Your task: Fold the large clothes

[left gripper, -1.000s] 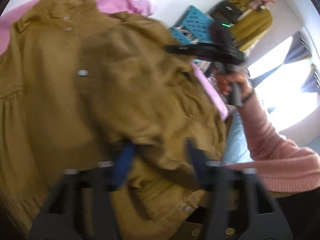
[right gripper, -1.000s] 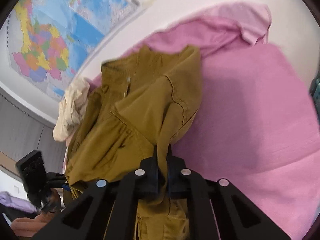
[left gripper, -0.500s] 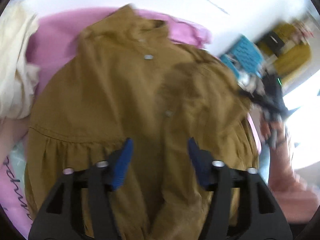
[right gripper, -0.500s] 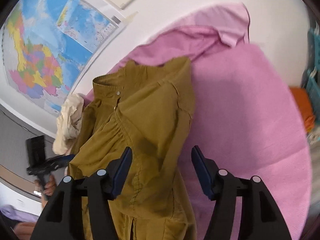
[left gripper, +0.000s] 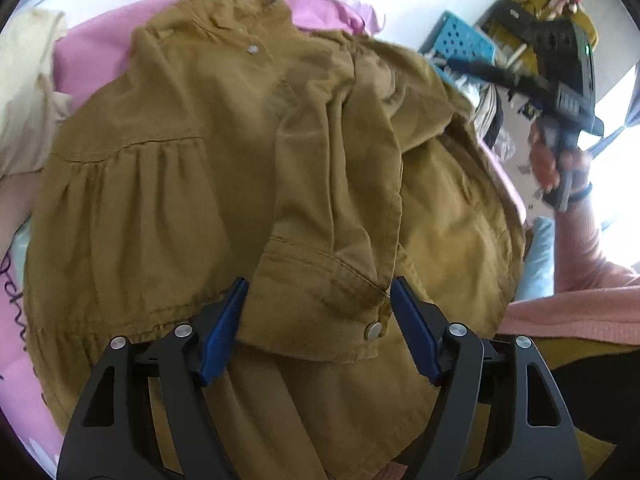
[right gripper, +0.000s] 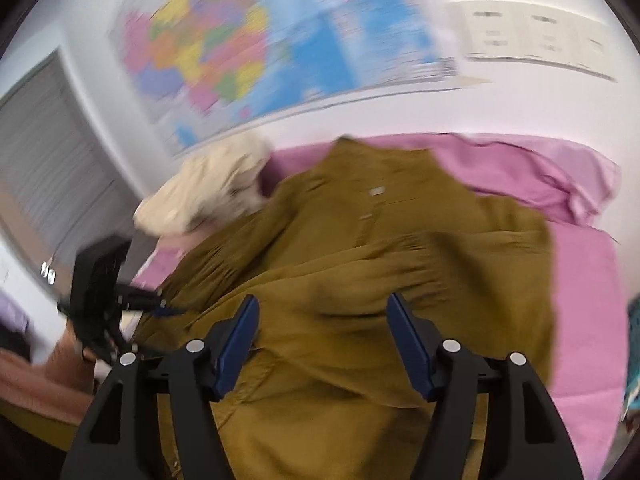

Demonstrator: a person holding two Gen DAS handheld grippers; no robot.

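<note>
A mustard-brown button shirt (left gripper: 168, 184) lies spread on the pink bed sheet (left gripper: 92, 56), collar toward the wall. One sleeve is folded across its front. The sleeve's buttoned cuff (left gripper: 320, 304) rests between the jaws of my left gripper (left gripper: 318, 322). Those jaws are opening and their blue pads (left gripper: 222, 330) stand just clear of the cuff's edges. My right gripper (right gripper: 322, 328) hovers over the shirt (right gripper: 380, 264) in a blurred view. Its jaws are also opening, with nothing pinched. Each gripper shows in the other's view, the right one (left gripper: 560, 92) in a hand.
A cream garment (right gripper: 208, 188) is bunched at the shirt's left near the wall. A blue crate (left gripper: 460, 40) and piled things stand past the bed's right side. A person's pink sleeve (left gripper: 580, 292) reaches in at right. A world map (right gripper: 240, 52) hangs above.
Both grippers have let go of the shirt and opened. The sleeve now lies folded across the front. My right gripper has pulled up and rolled, and the left has shifted back over the cuff.
</note>
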